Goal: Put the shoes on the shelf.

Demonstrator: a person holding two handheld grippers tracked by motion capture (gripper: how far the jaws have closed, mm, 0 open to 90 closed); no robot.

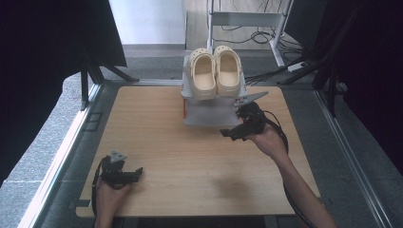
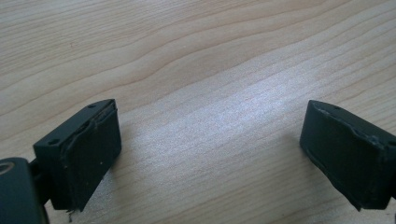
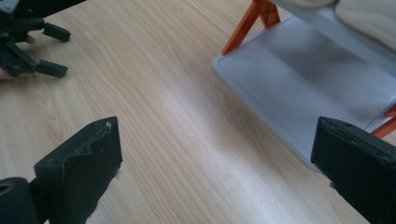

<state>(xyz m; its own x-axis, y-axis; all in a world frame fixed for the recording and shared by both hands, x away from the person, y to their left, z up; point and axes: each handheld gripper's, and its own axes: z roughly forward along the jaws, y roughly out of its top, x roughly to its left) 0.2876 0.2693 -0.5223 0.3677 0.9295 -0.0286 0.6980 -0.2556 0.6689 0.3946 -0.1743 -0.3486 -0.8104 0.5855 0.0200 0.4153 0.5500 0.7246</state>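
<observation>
Resting side by side on the top shelf of a small grey rack [image 1: 209, 111] at the far middle of the wooden table [image 1: 190, 152] is a pair of cream clogs [image 1: 216, 71] (toes toward the person). The right gripper [image 1: 230, 134] sits just beside the rack's lower shelf, jaws spread wide, empty. The left gripper [image 1: 138, 172] rests near the table's near-left corner, jaws likewise apart, holding nothing.
</observation>
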